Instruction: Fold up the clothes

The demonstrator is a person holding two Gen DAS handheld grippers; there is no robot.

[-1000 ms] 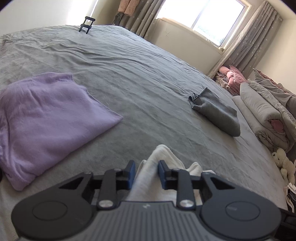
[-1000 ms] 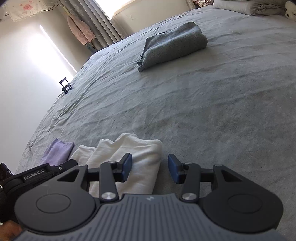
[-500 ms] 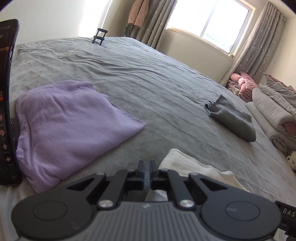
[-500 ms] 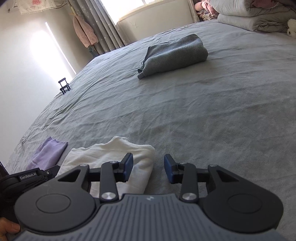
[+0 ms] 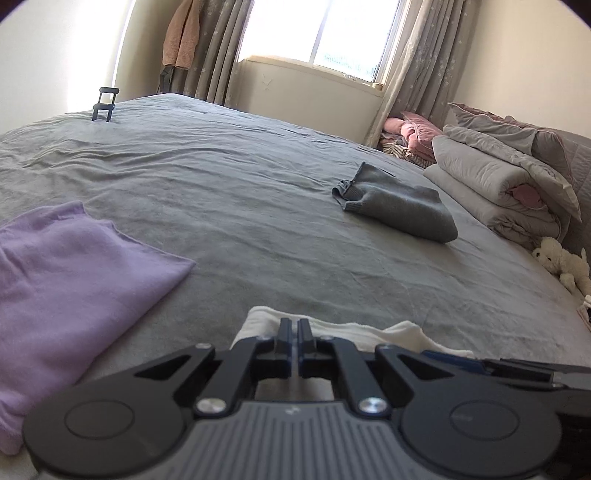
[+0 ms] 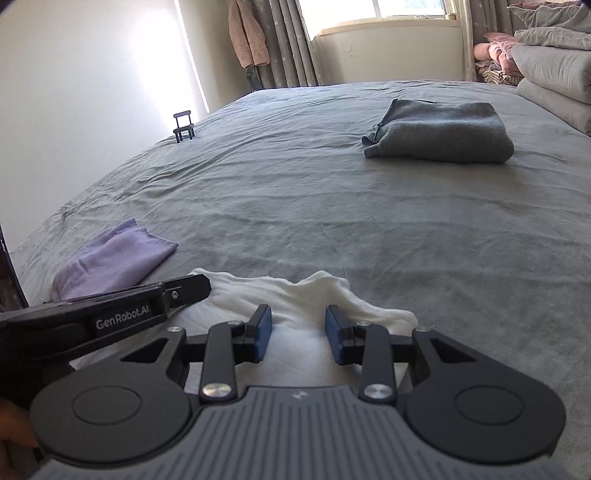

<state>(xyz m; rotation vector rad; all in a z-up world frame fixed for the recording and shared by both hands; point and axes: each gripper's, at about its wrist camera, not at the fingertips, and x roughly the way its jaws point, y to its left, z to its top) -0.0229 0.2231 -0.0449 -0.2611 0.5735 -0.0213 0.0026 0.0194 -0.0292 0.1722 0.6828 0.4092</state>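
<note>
Left wrist view: my left gripper is sitting low over the bed, jaws drawn together with only a sliver of gap; whether any cloth is pinched between them I cannot tell. The white garment is lying just beyond and under its fingertips, at the near edge of the grey bedsheet.

Right wrist view: my right gripper is holding its jaws apart, blue pads facing each other, gripping nothing. The white garment is spreading beneath and between the jaws, its far edge rumpled into a small peak. My left gripper is reaching in from the left side, its tip touching the same garment's left part.

Further items on the bedsheet:
- Purple garment, folded flat, lying to the left, near the white one but apart from it.
- Grey garment, folded thick, lying well apart toward the far right.
- Small black stand, standing upright at the far left edge.
- Stacked quilts and a white plush toy, resting along the right side.
- Curtained window showing behind the bed.
</note>
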